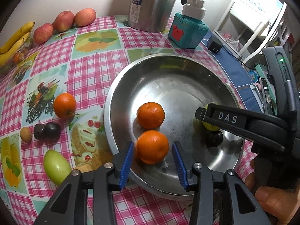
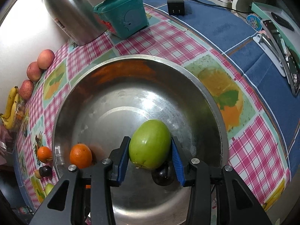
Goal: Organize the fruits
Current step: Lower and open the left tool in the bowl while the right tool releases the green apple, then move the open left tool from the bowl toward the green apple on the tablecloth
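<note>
**Both grippers over the steel bowl, each with a fruit between its pads**

Left wrist view. The left gripper (image 1: pixel 152 166) sits at the lower centre of the frame, above the near rim of the steel bowl (image 1: pixel 120 86). A mandarin (image 1: pixel 152 146) lies between its blue pads (image 1: pixel 127 166). A visible gap separates the fruit from each pad, so the jaws stand apart and nothing is clamped. A second mandarin (image 1: pixel 150 115) rests in the bowl just above the first. At the right of the frame, the right gripper (image 1: pixel 210 119) reaches into the bowl over a partly hidden green fruit (image 1: pixel 208 126) and a dark plum (image 1: pixel 215 138). A hand (image 1: pixel 275 196) holds it at the lower right. On the checked worktop (image 1: pixel 90 71), left of the bowl, lie a third mandarin (image 1: pixel 64 105), two dark plums (image 1: pixel 46 130), a small tan fruit (image 1: pixel 25 134) and another green fruit (image 1: pixel 56 166). Three apples (image 1: pixel 63 25) and bananas (image 1: pixel 15 41) occupy the upper left. A steel flask (image 1: pixel 151 5) and a teal box (image 1: pixel 187 30) stand at the top.

Right wrist view. The right gripper (image 2: pixel 150 161) holds its jaws around the green fruit (image 2: pixel 150 144) at the lower centre, inside the bowl (image 2: pixel 215 101). Both pads (image 2: pixel 123 161) lie against the sides of the fruit, which sits on top of the dark plum (image 2: pixel 163 176). One mandarin (image 2: pixel 81 156) lies in the bowl at the left.
</note>
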The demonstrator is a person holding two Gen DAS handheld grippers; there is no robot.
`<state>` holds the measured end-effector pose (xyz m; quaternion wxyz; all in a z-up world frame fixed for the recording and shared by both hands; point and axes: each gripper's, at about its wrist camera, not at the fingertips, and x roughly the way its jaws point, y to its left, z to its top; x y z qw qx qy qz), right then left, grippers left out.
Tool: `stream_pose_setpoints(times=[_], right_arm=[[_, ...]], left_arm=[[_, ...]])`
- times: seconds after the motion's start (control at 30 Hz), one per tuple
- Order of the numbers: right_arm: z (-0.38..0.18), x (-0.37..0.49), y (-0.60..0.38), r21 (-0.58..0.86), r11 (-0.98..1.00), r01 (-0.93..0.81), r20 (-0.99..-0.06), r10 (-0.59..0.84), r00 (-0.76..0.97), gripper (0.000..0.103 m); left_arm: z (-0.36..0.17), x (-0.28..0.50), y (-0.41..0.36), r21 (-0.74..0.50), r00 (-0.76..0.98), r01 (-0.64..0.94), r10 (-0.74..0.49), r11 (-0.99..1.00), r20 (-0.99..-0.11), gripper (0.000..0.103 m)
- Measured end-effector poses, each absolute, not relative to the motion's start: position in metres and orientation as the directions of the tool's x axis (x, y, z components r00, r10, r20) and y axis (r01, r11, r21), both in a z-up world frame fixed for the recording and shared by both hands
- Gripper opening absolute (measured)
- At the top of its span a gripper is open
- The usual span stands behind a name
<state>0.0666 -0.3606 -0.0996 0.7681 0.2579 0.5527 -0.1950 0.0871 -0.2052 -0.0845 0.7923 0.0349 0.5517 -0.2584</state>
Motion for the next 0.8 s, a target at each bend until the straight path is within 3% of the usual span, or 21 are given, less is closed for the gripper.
stream_pose_setpoints(times=[0.4,0.43,0.5,0.8], right_arm=[[-0.097,0.070,-0.359,0.151,0.803,0.576,-0.951,-0.040,0.305,0.045],[-0.096,0.070,-0.360,0.149,0.804,0.575,-0.950,-0.044,0.308,0.046],[-0.093,0.069,-0.360,0.144,0.805,0.575,-0.947,-0.057,0.317,0.067],[-0.087,0.070,-0.357,0.132,0.819,0.558,-0.941,-0.074,0.330,0.069]], left_arm=[[-0.070,0.088,-0.199,-0.238,0.286,0.442,-0.387,0.865,-0.877,0.049],[-0.068,0.089,-0.198,-0.242,0.290,0.437,-0.390,0.866,-0.874,0.051],[-0.065,0.091,-0.193,-0.253,0.295,0.420,-0.395,0.871,-0.870,0.053],[-0.059,0.104,-0.169,-0.253,0.306,0.311,-0.349,0.916,-0.886,0.061]])
